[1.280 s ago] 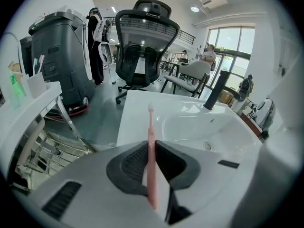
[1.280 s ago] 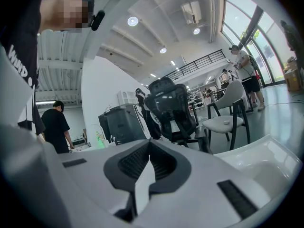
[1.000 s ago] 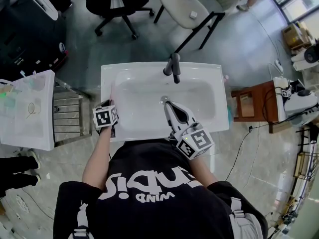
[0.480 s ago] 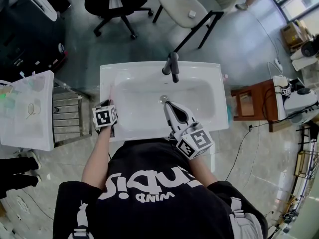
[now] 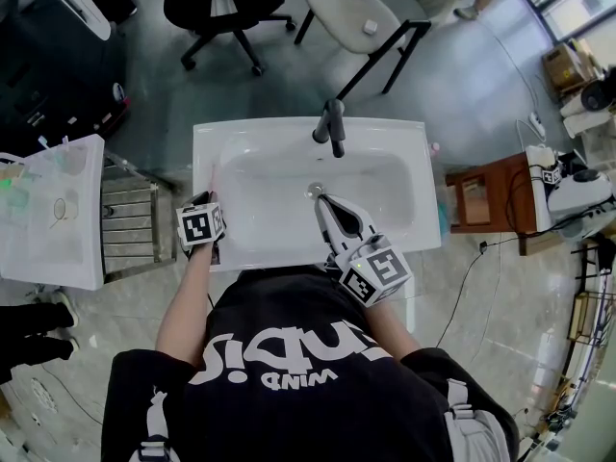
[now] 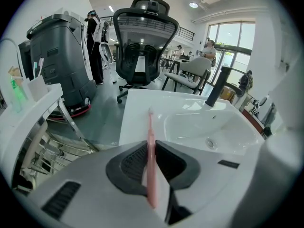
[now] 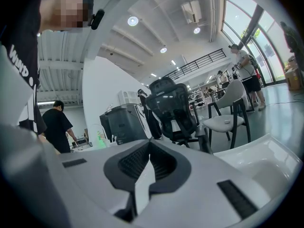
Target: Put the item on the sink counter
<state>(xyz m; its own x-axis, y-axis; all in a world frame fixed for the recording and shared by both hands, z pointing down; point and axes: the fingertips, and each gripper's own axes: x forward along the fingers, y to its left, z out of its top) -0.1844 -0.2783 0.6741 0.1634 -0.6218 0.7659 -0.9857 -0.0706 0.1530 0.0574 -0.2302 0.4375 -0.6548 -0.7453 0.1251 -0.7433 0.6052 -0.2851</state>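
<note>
Barely anything moved this past second: the left gripper still has its fingers pinching the pink toothbrush over the bench, at its left rim. The right gripper has its fingers closed on nothing, so I'd say the set-down is still to come.

Bright, even light all round me.
Ceiling lamps and windows flare white, the sink shines, my gripper views bend and darken at their edges, and near parts blur.

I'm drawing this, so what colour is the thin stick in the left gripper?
The stick is pink, seen best in the left gripper view.
</note>
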